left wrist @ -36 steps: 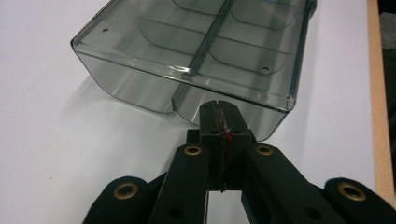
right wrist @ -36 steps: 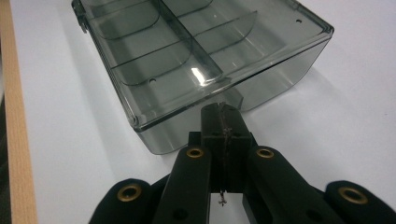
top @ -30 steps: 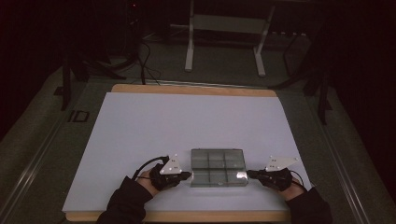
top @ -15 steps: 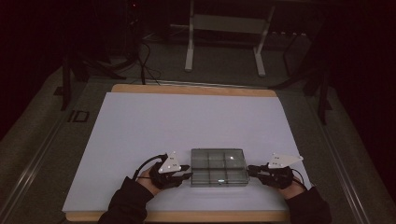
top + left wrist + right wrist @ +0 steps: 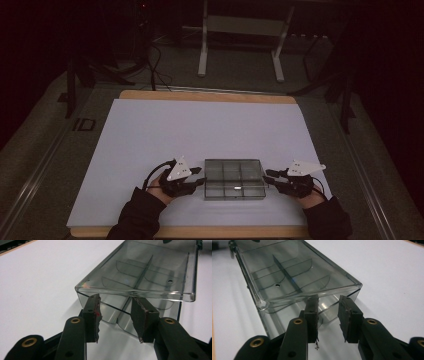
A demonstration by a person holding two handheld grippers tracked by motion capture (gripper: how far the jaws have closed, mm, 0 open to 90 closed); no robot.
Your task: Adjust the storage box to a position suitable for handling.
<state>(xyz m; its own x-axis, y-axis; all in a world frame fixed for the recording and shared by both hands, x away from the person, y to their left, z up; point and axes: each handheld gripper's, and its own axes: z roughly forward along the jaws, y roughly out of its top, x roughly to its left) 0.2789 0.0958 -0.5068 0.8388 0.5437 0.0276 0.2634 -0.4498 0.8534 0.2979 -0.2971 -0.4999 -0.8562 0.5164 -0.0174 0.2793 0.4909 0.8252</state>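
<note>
Both the left gripper [image 5: 199, 182] and the right gripper [image 5: 270, 175] stood parted and empty-jawed at either end of the lidded clear compartment box [image 5: 234, 178] on the white table [image 5: 200, 130], so nothing seemed grasped yet.

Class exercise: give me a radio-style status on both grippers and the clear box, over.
Left gripper open at the clear box's left end. Right gripper open at its right end. Box lid shut, flat on white table. Nothing in the way.

Dark room, grey floor [image 5: 45, 150], white table [image 5: 165, 125], metal stand [image 5: 240, 30] behind
</note>
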